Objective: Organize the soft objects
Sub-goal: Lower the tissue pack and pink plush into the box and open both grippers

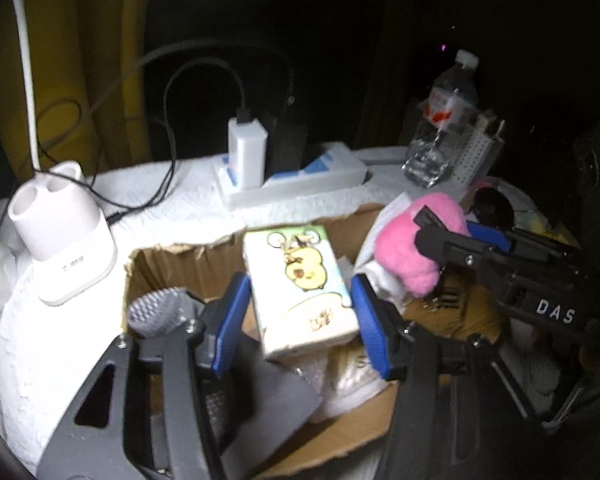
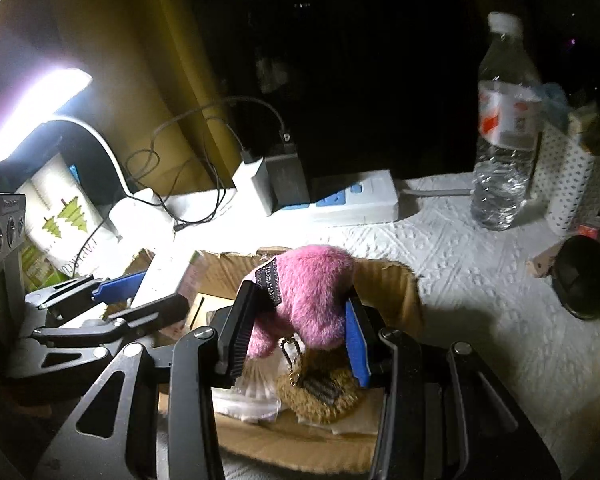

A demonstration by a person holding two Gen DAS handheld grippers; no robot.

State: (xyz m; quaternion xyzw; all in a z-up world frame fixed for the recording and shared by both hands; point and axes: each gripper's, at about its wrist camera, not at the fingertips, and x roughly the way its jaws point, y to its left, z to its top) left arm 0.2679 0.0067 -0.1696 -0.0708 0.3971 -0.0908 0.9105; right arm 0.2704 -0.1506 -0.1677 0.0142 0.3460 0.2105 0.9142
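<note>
A torn cardboard box (image 1: 172, 256) (image 2: 396, 280) sits on a white-covered table. My left gripper (image 1: 300, 320) is shut on a tissue pack with a yellow duck print (image 1: 300, 288), held over the box. My right gripper (image 2: 300, 320) is shut on a pink plush toy (image 2: 312, 292) over the box's right side; it also shows in the left wrist view (image 1: 408, 252). A brown fuzzy item (image 2: 320, 392) hangs below the plush on a chain. White plastic packets (image 2: 248, 400) and a grey brush (image 1: 160, 312) lie in the box.
A white power strip (image 1: 296, 184) (image 2: 356, 200) with chargers and cables lies behind the box. A water bottle (image 1: 444, 120) (image 2: 504, 140) and dotted holder (image 2: 568, 184) stand at the right. A lamp base (image 1: 60, 236) is at the left. A black lid (image 2: 584, 280) lies on the right.
</note>
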